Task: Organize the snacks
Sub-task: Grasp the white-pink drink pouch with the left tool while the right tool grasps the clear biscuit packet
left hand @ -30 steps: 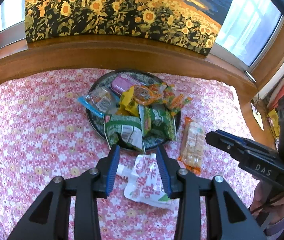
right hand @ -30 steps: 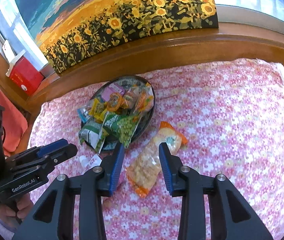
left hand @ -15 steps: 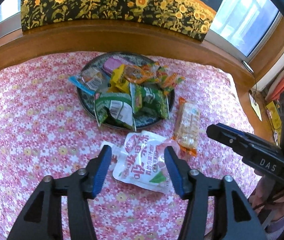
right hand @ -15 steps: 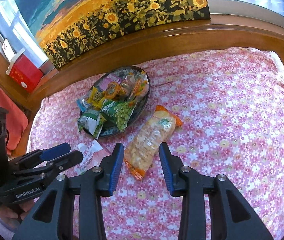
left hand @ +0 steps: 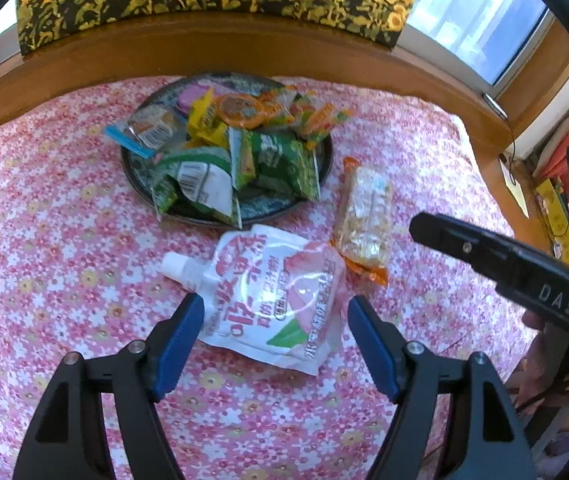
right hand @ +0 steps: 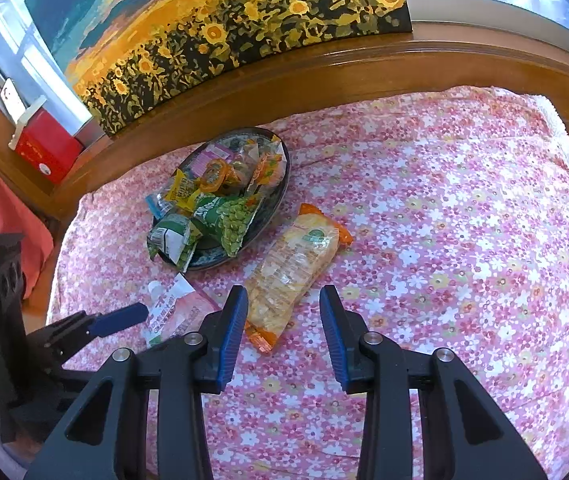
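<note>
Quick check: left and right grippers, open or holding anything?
Left gripper: open, empty, straddling the peach drink pouch.
Right gripper: open, empty, near the cracker pack.

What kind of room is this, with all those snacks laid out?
Probably a home, perhaps a window-side table or seat. A pink floral cloth covers the surface, a sunflower painting leans against the window, and a dark plate holds packaged snacks.

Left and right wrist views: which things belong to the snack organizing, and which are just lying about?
Part of the job:
- white peach pouch
- orange-ended cracker pack
- dark plate heaped with snack packets
- left gripper, open
- right gripper, open

Just lying about:
- sunflower painting
- red box
- floral cloth
</note>
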The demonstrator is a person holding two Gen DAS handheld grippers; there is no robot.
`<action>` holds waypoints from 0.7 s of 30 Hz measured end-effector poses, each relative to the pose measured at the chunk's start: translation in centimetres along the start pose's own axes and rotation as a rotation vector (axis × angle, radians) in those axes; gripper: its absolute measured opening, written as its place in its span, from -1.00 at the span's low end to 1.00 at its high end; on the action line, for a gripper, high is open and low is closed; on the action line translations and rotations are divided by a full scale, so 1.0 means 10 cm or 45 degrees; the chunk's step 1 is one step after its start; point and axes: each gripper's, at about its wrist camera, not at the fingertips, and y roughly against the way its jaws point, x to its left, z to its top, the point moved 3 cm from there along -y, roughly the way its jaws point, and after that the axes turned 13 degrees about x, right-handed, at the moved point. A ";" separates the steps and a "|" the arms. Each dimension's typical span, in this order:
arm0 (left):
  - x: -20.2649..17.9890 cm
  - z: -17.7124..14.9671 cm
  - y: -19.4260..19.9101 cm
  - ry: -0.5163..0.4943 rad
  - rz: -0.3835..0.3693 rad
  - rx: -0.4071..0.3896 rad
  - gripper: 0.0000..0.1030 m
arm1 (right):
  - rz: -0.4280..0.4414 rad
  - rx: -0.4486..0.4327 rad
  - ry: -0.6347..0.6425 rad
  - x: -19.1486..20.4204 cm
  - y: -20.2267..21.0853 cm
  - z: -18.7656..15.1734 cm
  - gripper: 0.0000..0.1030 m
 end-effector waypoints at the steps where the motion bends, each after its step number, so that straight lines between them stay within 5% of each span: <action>1: -0.02 -0.01 -0.03 -0.001 0.014 0.006 0.51 | 0.001 0.003 -0.002 -0.01 -0.01 0.00 -0.25; 8: -0.03 0.01 -0.07 0.001 0.058 0.001 0.51 | 0.023 0.039 -0.009 -0.02 -0.10 0.01 -0.23; 12: 0.01 -0.02 -0.06 0.037 0.032 0.000 0.51 | 0.049 0.063 -0.012 -0.02 -0.17 0.03 0.04; 21: 0.09 -0.06 0.01 0.075 -0.011 -0.051 0.41 | 0.092 0.133 -0.051 0.01 -0.42 0.09 0.04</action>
